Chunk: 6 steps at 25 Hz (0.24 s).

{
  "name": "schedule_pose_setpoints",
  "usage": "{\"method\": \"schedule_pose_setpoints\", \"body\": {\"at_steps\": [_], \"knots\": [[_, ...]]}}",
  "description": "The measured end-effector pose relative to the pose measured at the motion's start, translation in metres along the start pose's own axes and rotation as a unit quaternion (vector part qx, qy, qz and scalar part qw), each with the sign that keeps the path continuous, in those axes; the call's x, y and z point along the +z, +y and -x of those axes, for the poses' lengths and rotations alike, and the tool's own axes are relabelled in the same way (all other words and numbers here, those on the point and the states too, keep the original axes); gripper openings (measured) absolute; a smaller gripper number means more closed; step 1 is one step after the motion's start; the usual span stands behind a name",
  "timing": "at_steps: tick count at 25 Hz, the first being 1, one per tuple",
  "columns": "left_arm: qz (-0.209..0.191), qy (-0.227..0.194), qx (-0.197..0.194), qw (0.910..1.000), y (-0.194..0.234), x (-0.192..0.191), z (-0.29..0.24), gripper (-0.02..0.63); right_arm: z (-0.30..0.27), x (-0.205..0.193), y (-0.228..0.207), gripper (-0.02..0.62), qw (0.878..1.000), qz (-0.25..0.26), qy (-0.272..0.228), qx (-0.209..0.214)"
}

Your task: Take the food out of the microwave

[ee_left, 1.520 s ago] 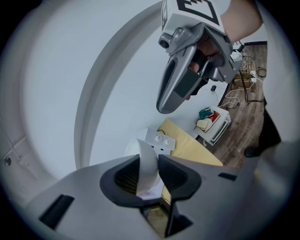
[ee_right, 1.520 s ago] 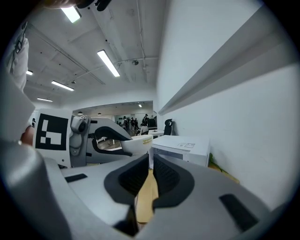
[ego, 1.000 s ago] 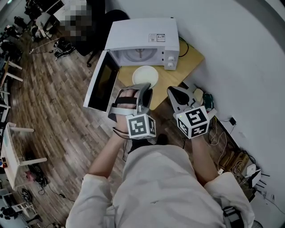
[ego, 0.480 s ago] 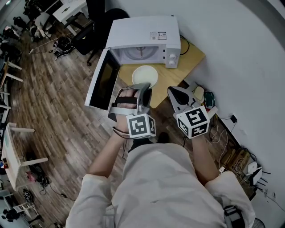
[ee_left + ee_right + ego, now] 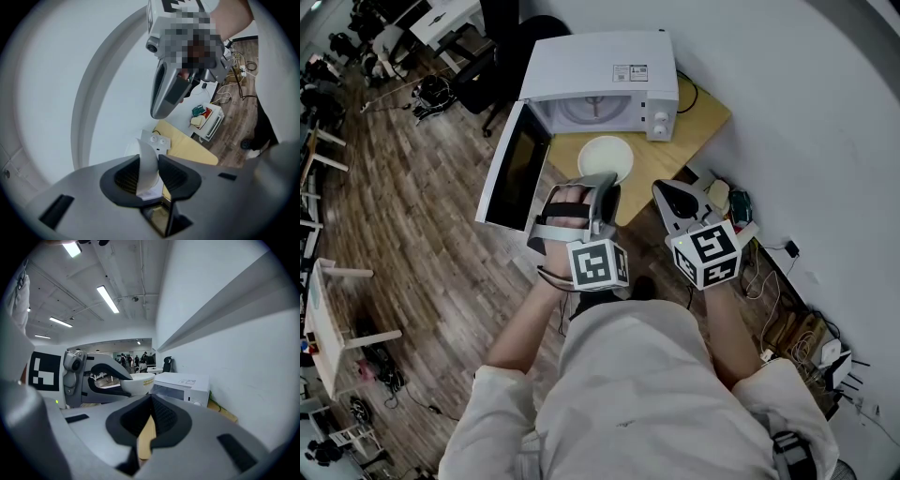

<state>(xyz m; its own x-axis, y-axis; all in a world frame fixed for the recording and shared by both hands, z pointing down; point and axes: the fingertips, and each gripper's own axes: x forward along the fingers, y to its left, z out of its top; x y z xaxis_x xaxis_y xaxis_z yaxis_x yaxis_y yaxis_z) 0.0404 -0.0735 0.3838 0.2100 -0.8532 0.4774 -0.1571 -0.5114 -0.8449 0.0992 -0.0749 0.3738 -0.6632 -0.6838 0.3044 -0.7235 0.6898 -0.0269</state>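
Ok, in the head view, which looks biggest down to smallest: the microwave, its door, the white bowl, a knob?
1. microwave
2. open door
3. white bowl, held up nearer the camera, so it may look bigger than it is
4. knob

The small yellow-brown worktop [image 5: 701, 120] stands on the wood floor [image 5: 422, 234], right up against the white wall [image 5: 787, 112]. A white microwave [image 5: 605, 70] sits on it, with its door [image 5: 514, 169] swung wide open. A black cord [image 5: 688, 96] lies beside the microwave.
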Motion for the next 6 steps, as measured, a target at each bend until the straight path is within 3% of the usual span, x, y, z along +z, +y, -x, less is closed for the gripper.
{"method": "schedule_pose_setpoints", "body": {"at_steps": [6], "knots": [[-0.003,0.002,0.000,1.0000,0.0019,0.0033,-0.0061,0.112,-0.0011,-0.0021,-0.0066,-0.002,1.000,-0.002,0.002,0.000]]}}
